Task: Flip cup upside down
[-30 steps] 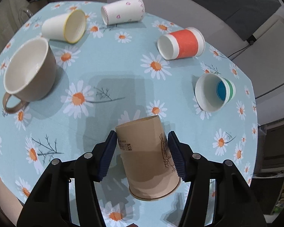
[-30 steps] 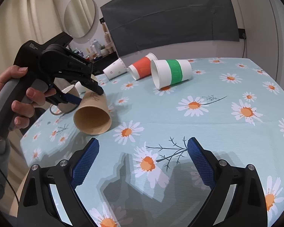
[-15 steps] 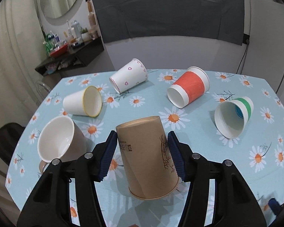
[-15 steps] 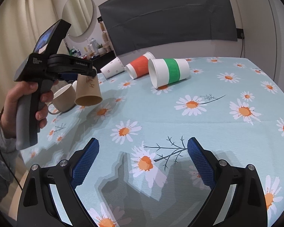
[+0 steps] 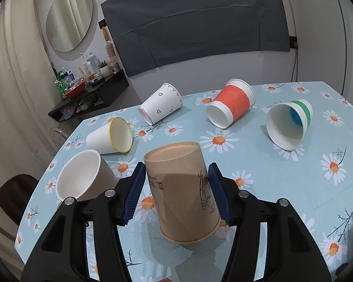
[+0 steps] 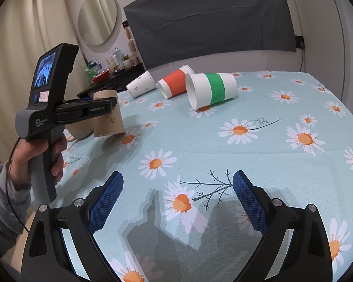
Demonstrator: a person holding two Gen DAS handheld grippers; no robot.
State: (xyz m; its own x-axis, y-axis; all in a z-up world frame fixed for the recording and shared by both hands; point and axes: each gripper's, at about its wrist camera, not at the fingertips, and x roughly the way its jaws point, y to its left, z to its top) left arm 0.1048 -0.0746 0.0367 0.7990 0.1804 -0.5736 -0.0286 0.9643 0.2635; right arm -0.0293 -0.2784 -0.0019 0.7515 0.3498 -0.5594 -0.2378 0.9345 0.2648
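Table (image 5: 258, 164): daisy-print cloth under everything.
Mug (image 5: 82, 178): tipped, just left of my left gripper.
Brown cup (image 5: 183, 192): mouth down, base up, slightly tilted, at or just above the cloth.
My left gripper (image 5: 176, 190): pads pinching the brown cup's sides.
My right gripper (image 6: 177, 202): fingers spread wide, holding nothing.

Daisy-print table (image 5: 258, 164). Paper cups on sides: yellow-rimmed (image 5: 110, 136) left, heart-print (image 5: 161, 107) far left, orange (image 5: 231, 109) far centre, green-banded (image 5: 289, 124) right. Beige mug (image 5: 82, 179) near left. Round mirror (image 5: 69, 18), cluttered black shelf (image 5: 89, 94) beyond.
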